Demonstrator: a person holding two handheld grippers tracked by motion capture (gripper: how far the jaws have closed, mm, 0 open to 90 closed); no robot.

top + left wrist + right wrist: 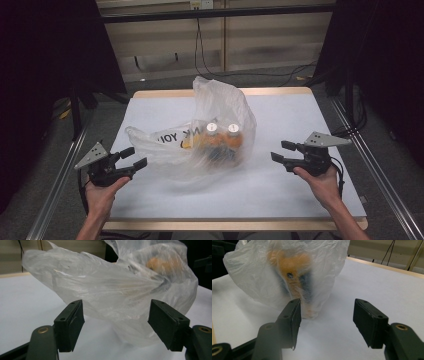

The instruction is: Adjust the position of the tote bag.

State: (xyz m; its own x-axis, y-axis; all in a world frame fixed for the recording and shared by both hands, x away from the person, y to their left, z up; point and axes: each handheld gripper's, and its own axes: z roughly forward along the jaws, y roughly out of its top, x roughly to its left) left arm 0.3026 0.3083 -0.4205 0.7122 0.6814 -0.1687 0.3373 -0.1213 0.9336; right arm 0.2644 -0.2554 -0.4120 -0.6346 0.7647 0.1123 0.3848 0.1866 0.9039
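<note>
Your left tool (137, 157) sits over the counter's (300, 120) left edge, near its front left corner, held from below in your left hand (102, 192), its jaws pointing toward the middle of the counter and standing apart with nothing pressed between them. Your right tool (281, 150) mirrors it toward the counter's right edge, gripped by your right hand (320, 181), jaws spread and empty, aimed inward. Both forearms come in over the front edge.

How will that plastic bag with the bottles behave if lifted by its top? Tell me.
The plastic bag is thin and crumpled, so it will probably stretch and sag. The two white-capped bottles inside likely make it bottom-heavy and may swing. Its film looks slippery, so pinch gathered folds.
</note>
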